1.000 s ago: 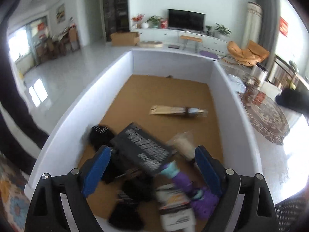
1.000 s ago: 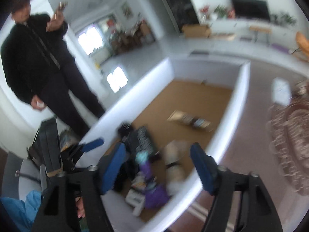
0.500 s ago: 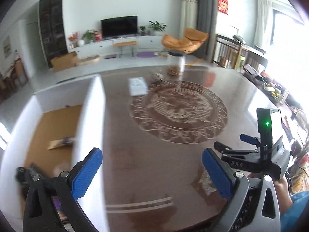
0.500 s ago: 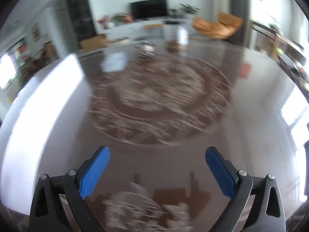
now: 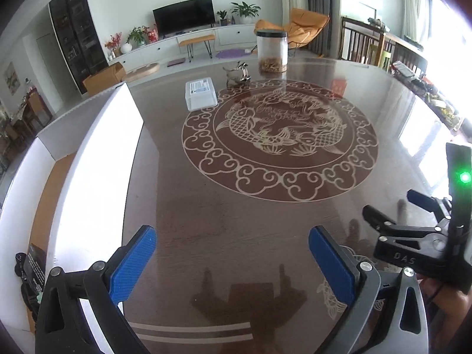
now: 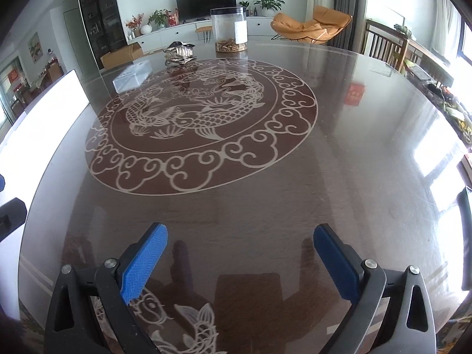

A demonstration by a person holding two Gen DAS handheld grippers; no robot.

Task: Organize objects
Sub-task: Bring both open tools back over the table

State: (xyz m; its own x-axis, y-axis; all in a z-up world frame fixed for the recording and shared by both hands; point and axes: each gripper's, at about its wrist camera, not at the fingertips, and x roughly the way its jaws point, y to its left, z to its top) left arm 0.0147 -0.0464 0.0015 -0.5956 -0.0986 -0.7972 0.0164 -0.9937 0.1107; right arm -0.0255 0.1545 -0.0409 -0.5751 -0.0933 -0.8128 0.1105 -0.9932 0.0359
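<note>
My left gripper [image 5: 233,258] is open and empty above the dark round table [image 5: 265,212]. My right gripper [image 6: 240,258] is open and empty above the same table [image 6: 324,162]; its body also shows in the left wrist view [image 5: 413,244] at the right. A white-walled box [image 5: 97,162] with a brown floor stands at the table's left; dark objects [image 5: 32,268] lie in its near corner. The box wall also shows in the right wrist view [image 6: 38,118].
At the far side of the table stand a clear jar [image 5: 272,50], a small metal figurine [image 5: 237,73] and a flat clear plastic case [image 5: 201,93]. The right wrist view also has the jar [image 6: 230,29], figurine [image 6: 179,53] and case [image 6: 132,76].
Both grippers swung right, from over the box and its objects to over the table. Both stayed open and empty.
</note>
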